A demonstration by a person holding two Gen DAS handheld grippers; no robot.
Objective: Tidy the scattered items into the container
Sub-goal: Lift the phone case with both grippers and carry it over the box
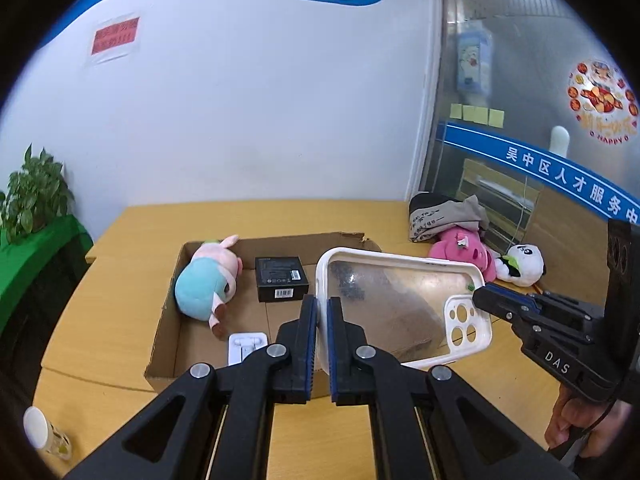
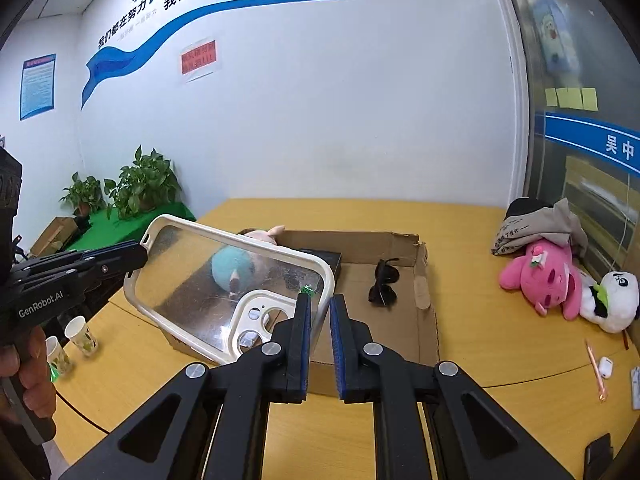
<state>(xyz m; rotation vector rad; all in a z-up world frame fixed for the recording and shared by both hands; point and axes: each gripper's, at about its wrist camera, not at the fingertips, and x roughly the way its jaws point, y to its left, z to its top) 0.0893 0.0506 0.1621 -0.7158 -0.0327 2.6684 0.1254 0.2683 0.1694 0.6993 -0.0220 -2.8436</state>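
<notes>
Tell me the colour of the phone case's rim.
Cream-white, around a clear back; phone case shows best in right wrist view.

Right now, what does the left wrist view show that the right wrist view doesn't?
Left wrist only: a white phone stand in the cardboard box.
Right wrist only: sunglasses in the box, and a white earbud case on the table.
Both: the clear phone case held by both grippers, the blue plush, the pink plush.

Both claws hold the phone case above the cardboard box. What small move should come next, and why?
Probably lower the phone case into the cardboard box. The left claw and right claw pinch its opposite ends, it hangs over the open box, and bare floor shows beside the sunglasses.
</notes>
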